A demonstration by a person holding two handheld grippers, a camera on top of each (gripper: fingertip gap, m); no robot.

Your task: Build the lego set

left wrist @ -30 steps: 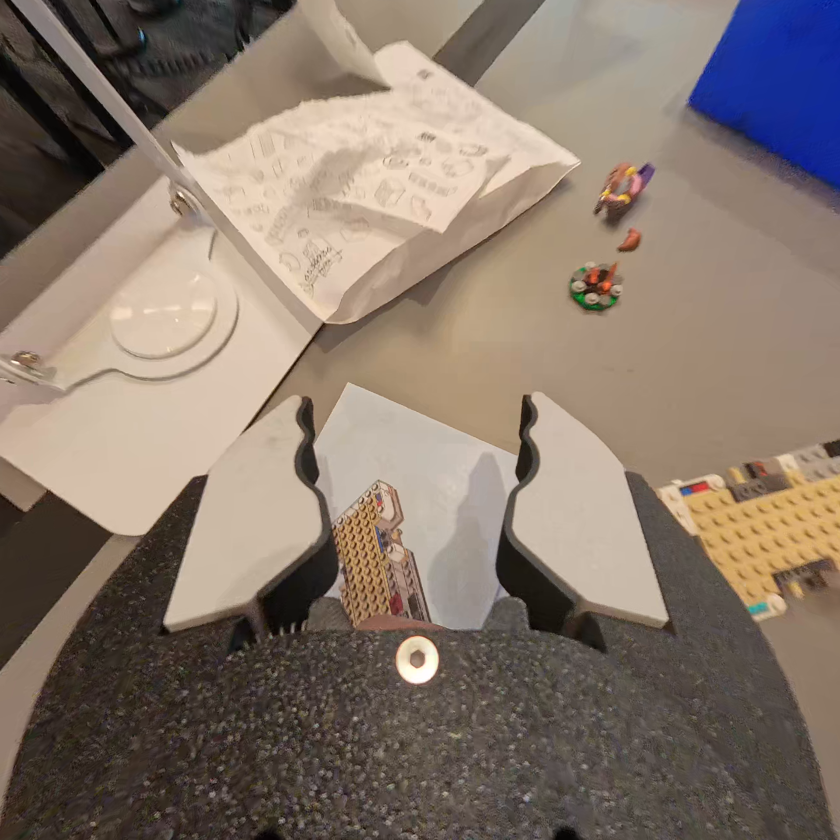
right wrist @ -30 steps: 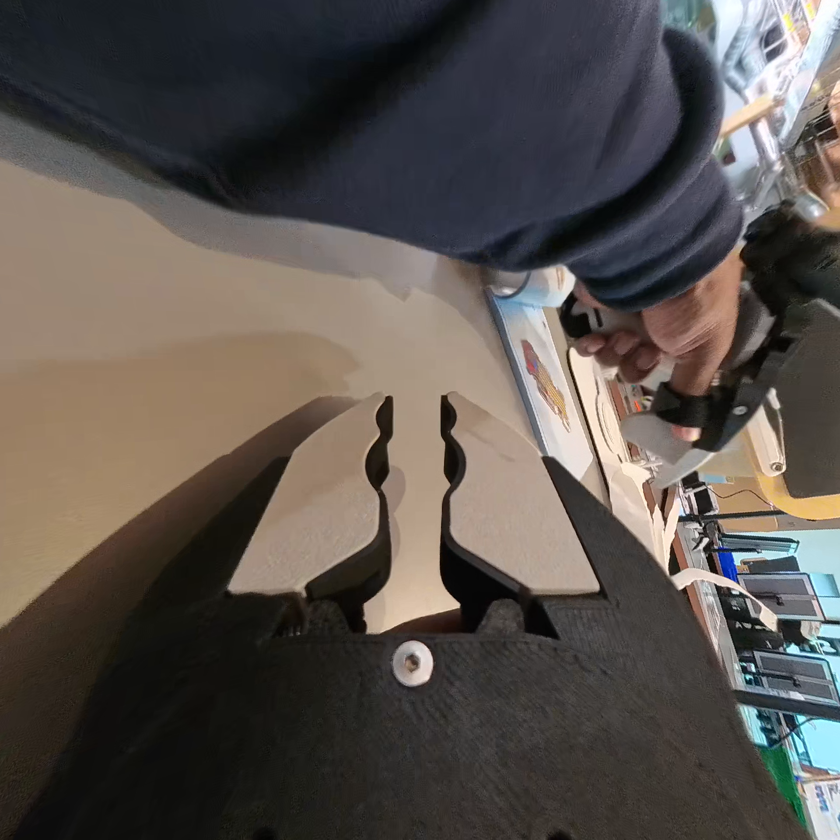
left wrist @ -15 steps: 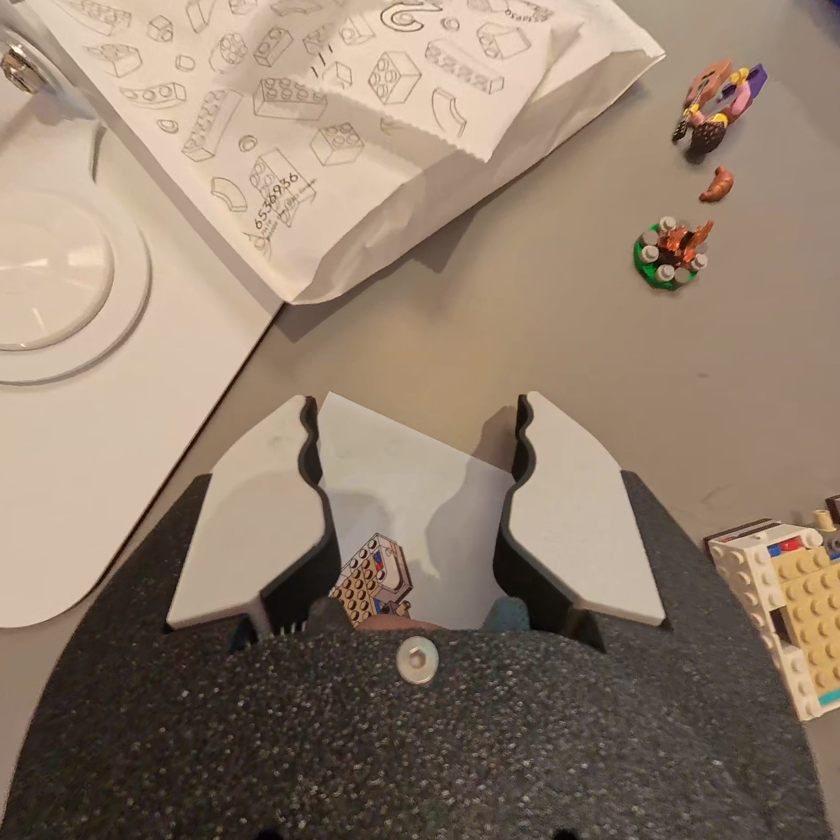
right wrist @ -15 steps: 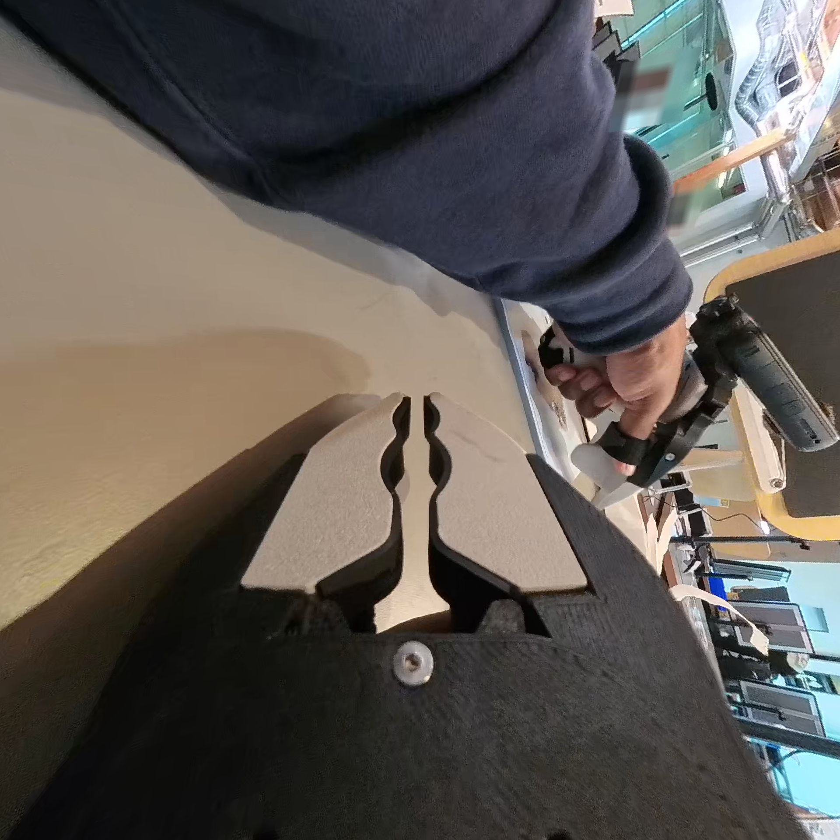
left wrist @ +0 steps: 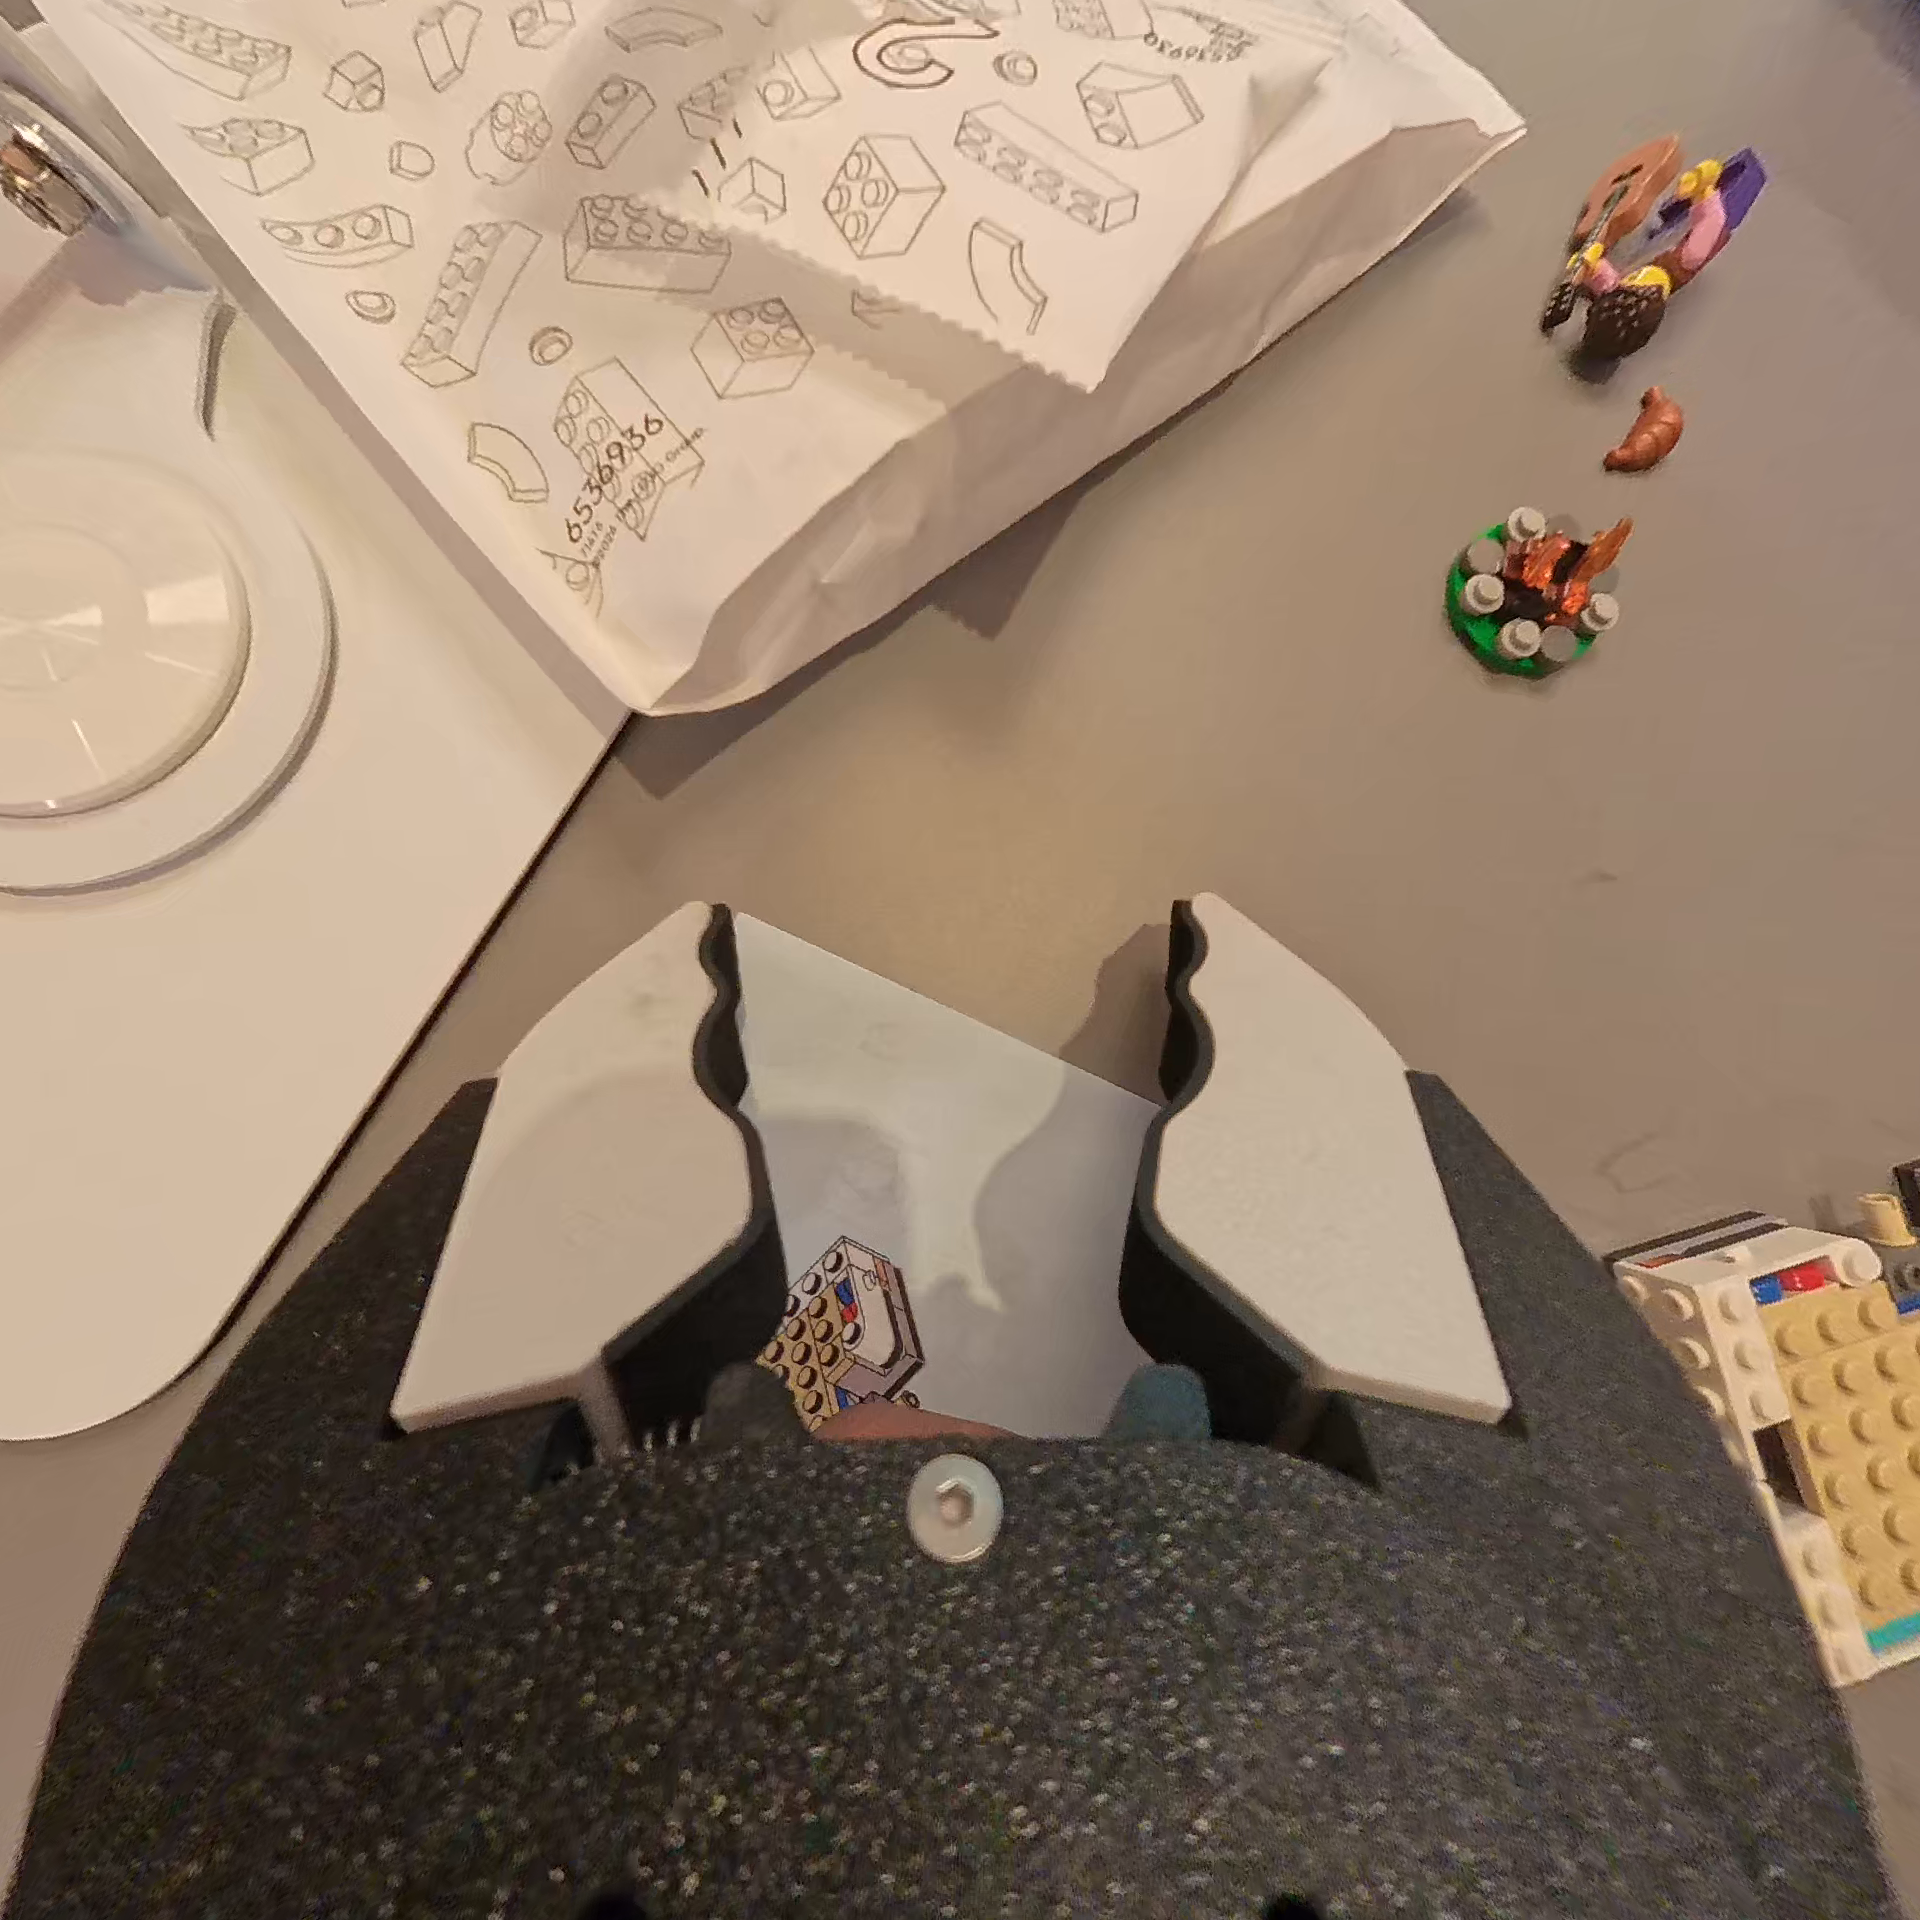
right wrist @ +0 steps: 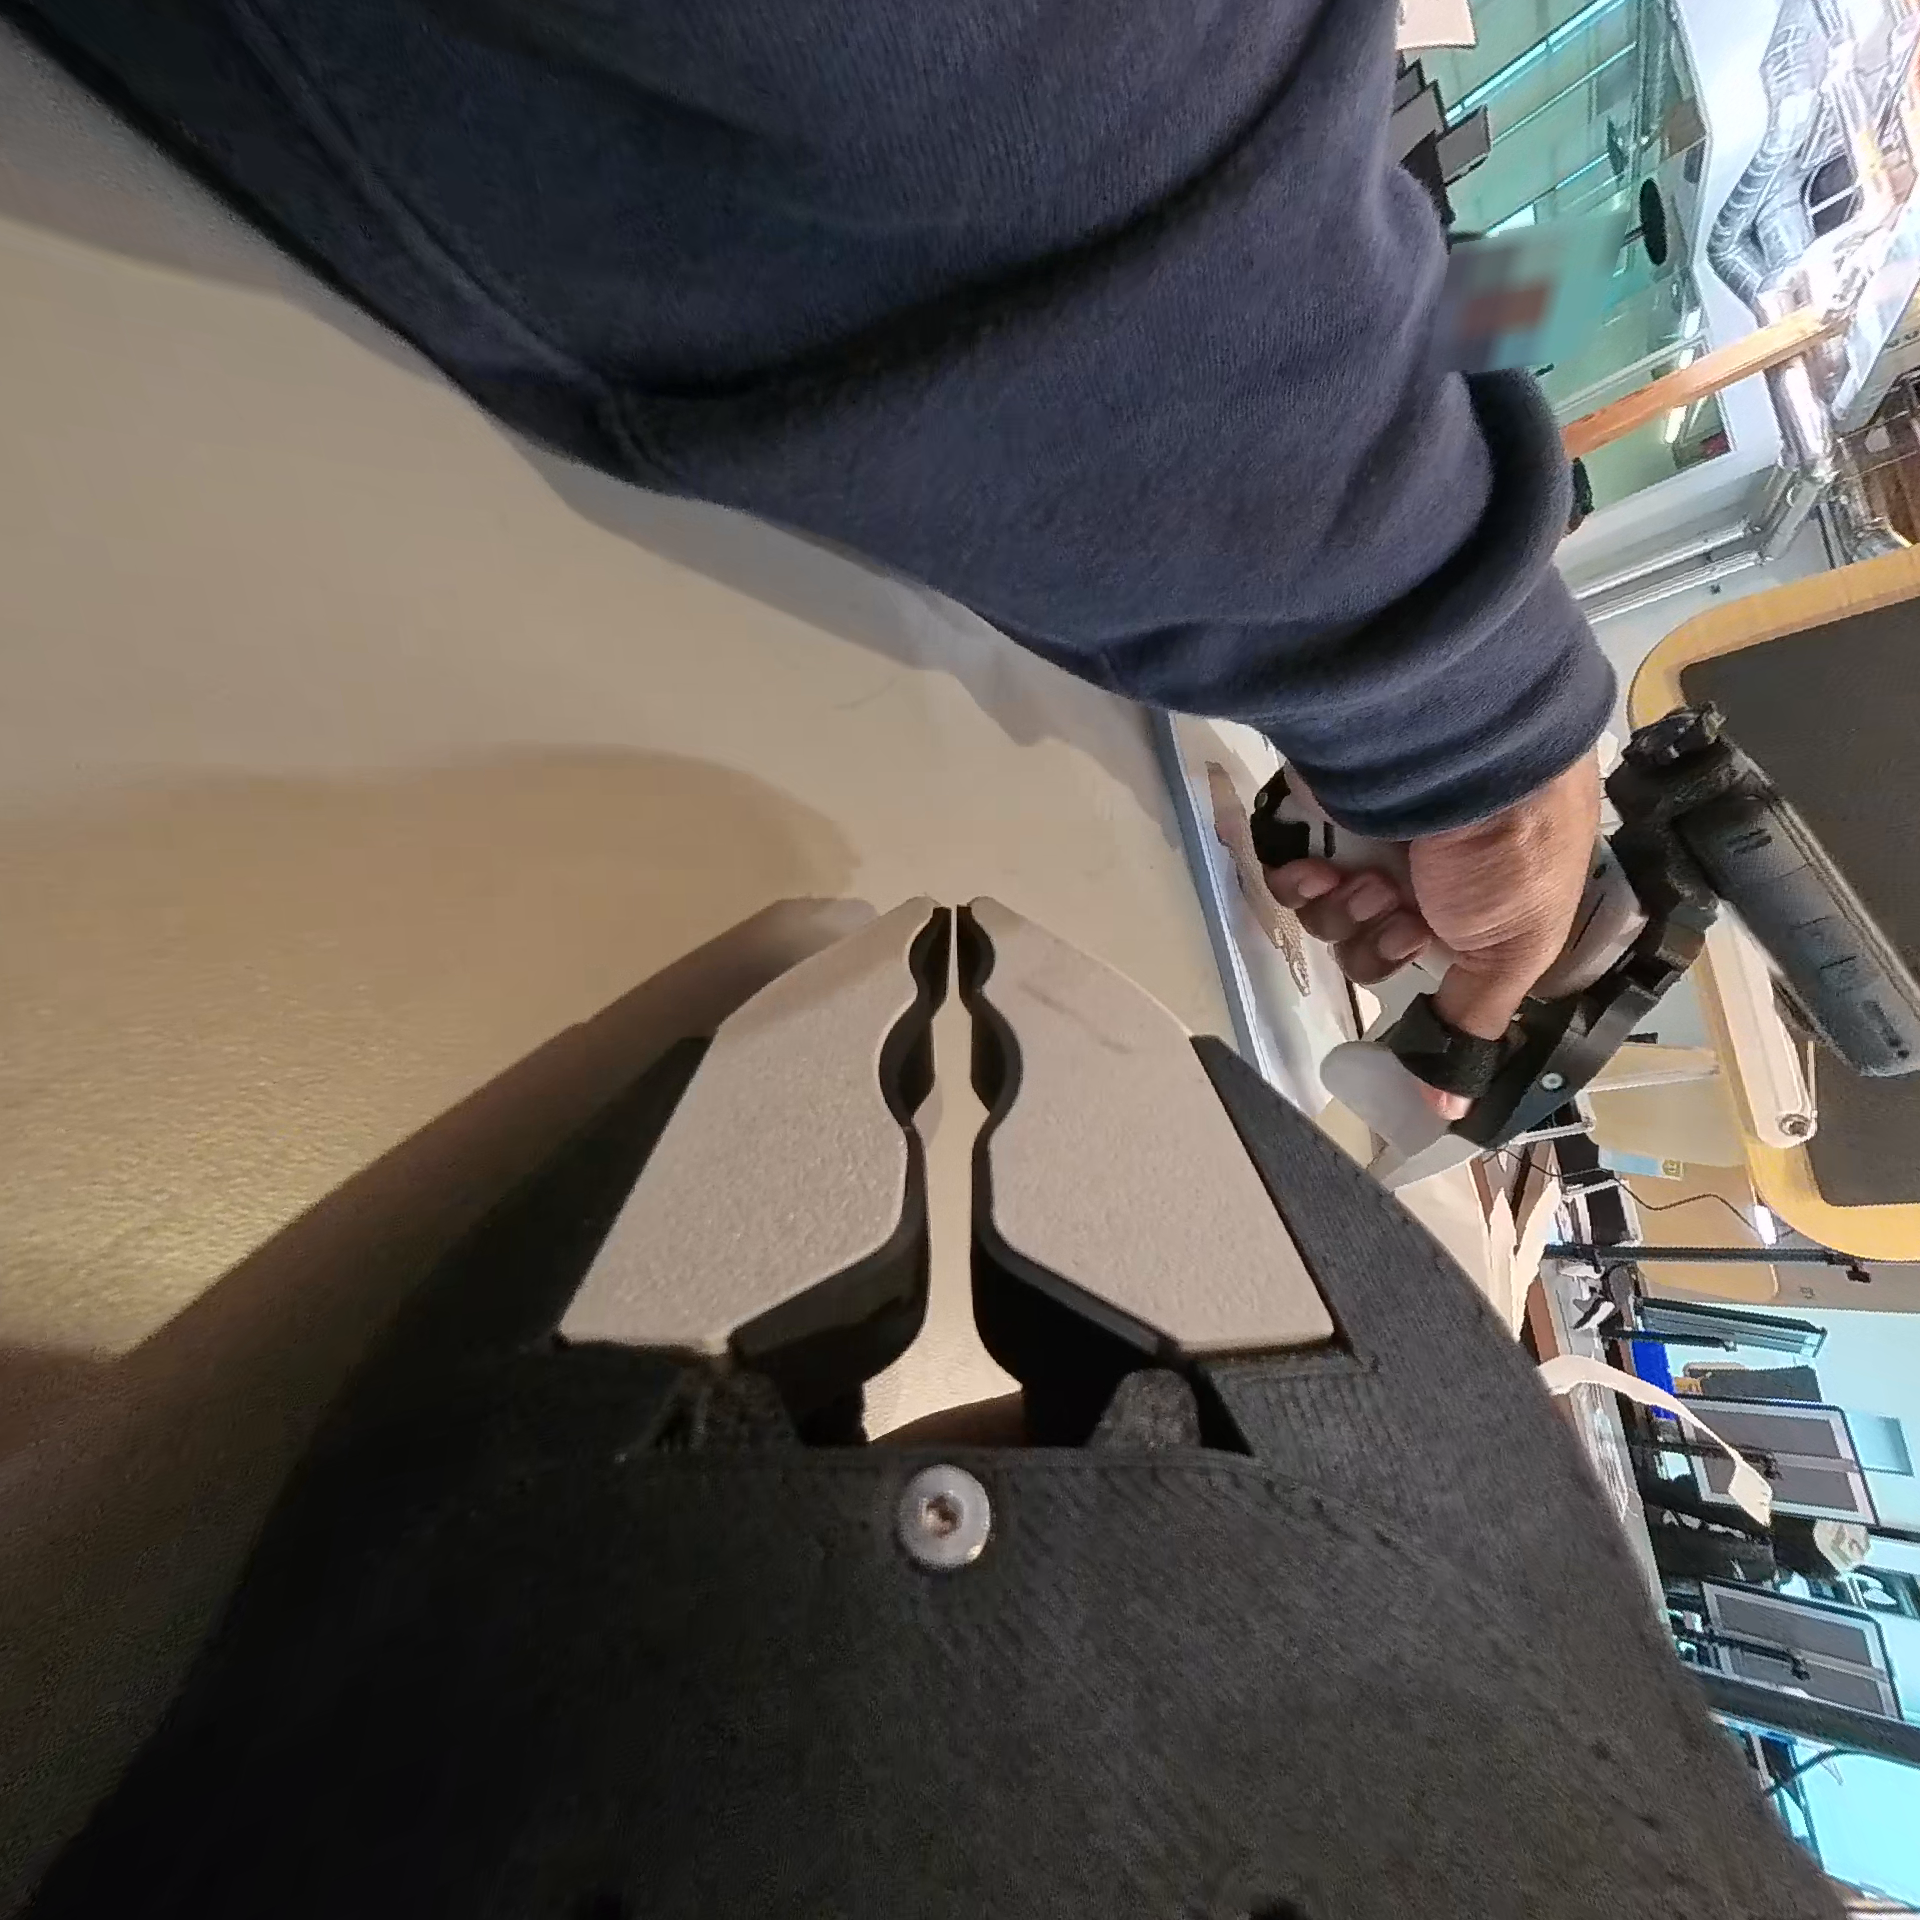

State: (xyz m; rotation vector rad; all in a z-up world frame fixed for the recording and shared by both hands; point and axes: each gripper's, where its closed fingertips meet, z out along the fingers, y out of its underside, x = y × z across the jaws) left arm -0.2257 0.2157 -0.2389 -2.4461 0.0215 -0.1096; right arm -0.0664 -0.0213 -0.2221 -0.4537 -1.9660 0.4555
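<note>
The left gripper (left wrist: 951, 914) hangs over the grey table (left wrist: 1195, 748) with its two pale fingers (left wrist: 623, 1049) spread wide and nothing between them but air. Under the gap lies a white instruction sheet (left wrist: 935, 1101) flat on the table, one corner poking out past the fingertips, with a printed drawing of a tan brick model near the gripper's body. Neither pad touches the sheet as far as I can see.

Beyond the fingertips sprawls a white paper bag (left wrist: 644, 260) covered with line drawings of bricks (its torn edge is zigzagged). Part of it rests on a white board (left wrist: 260, 987) at the left that carries a clear round lens (left wrist: 104, 644). To the right, well apart from the gripper, sit three small pieces: a round green plate with grey studs and orange flames (left wrist: 1527, 603), a brown croissant-shaped piece (left wrist: 1647, 431), and a toy figure in pink and purple (left wrist: 1652, 249) lying on its side. At the right edge is a tan and white brick build (left wrist: 1829, 1434).

The right gripper (right wrist: 954, 914) is clenched, its fingertips together on nothing, just above bare table (right wrist: 416, 623). Ahead of it, a dark blue sleeve (right wrist: 987, 312) reaches across, and the hand (right wrist: 1475, 914) grips the other gripper's handle.
</note>
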